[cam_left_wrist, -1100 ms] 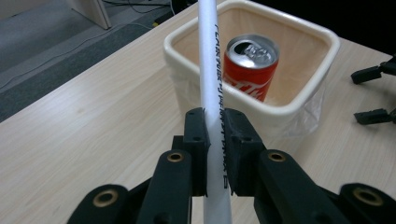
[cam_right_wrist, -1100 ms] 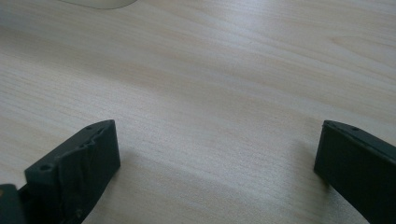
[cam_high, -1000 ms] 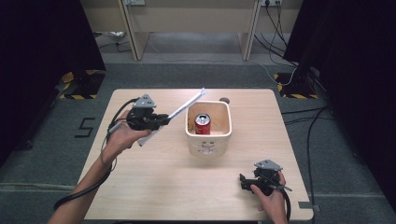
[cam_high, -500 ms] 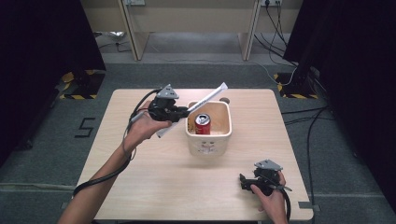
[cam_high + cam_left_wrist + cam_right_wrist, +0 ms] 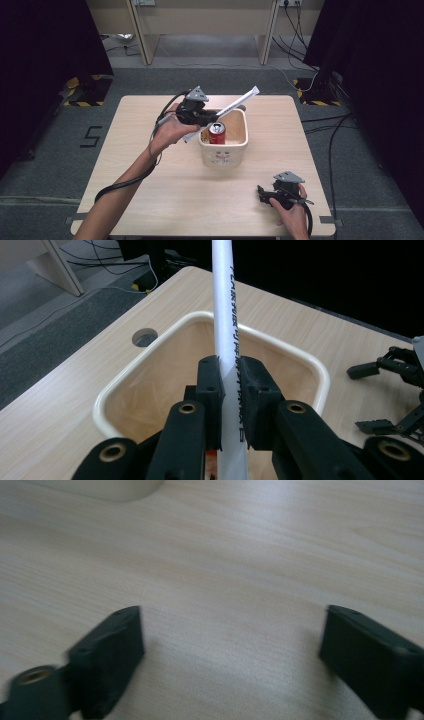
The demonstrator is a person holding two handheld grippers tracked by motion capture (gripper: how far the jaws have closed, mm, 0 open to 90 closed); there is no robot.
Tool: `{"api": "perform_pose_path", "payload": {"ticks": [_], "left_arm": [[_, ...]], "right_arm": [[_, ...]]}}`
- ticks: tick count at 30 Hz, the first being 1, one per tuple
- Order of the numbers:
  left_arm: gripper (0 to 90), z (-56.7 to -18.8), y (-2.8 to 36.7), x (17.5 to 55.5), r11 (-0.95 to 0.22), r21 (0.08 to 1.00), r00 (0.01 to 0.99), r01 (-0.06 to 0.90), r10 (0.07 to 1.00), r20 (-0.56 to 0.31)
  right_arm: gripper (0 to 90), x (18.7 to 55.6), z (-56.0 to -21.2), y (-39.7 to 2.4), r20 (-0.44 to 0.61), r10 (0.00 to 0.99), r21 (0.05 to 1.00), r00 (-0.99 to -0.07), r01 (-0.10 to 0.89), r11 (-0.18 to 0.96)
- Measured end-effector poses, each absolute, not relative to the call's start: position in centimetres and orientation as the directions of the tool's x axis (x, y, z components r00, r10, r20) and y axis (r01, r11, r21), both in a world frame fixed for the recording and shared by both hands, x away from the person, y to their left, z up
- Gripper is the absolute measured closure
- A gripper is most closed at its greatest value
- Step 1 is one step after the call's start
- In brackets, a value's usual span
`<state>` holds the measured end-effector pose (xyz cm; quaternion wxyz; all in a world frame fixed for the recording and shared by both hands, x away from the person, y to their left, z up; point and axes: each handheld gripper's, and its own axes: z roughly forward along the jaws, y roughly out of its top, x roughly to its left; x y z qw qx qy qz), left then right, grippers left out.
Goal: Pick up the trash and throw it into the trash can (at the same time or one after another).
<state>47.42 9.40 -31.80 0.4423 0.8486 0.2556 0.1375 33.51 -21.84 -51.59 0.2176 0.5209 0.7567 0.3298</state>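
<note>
the left claw [image 5: 229,385] pinches a long white paper-wrapped stick [image 5: 226,325] over the cream square plastic tub [image 5: 240,142]. the right claw [image 5: 230,665] sits wide apart on the pale wooden tabletop [image 5: 150,200].

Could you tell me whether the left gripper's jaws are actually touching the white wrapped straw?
Touching. In the left gripper view, the left gripper has both jaws pressed against the white wrapped straw, with no gap either side, above the tub.

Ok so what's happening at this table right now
A person works with two tools. The left hand-held gripper is shut on a long white paper-wrapped stick, held above a cream tub that has a red can in it. The right hand-held gripper rests open on the table, near its front right corner.
</note>
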Motion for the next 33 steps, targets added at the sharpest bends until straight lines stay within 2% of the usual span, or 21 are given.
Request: {"api": "perform_pose_path", "payload": {"ticks": [6,14,23,26,29,33], "left_arm": [[79.5,-31.7,7.9,47.8,-0.487,0.82,0.84,0.301,0.542,0.013],[79.5,-31.9,6.1,48.3,-0.498,0.817,0.85,0.29,0.527,0.02],[79.5,-32.4,4.6,48.9,-0.511,0.813,0.845,0.28,0.533,0.044],[79.4,-32.6,4.2,49.0,-0.507,0.821,0.85,0.264,0.525,0.051],[79.4,-32.9,4.1,49.2,-0.511,0.818,0.85,0.264,0.523,0.052],[79.4,-33.1,4.1,49.2,-0.514,0.815,0.852,0.266,0.522,0.051]], "right_arm": [[15.0,33.8,-49.9,-22.7,0.056,0.938,0.761,-0.343,0.622,0.183],[15.5,35.6,-45.1,-23.5,0.083,0.931,0.825,-0.354,0.548,0.135],[15.5,39.4,-39.0,-22.3,0.071,0.92,0.875,-0.386,0.467,0.129],[15.6,40.9,-37.7,-21.8,0.109,0.91,0.877,-0.401,0.47,0.102],[15.6,42.4,-36.5,-21.0,0.052,0.924,0.879,-0.38,0.456,0.138],[15.6,43.6,-35.7,-20.4,0.082,0.914,0.881,-0.396,0.458,0.12]]}}
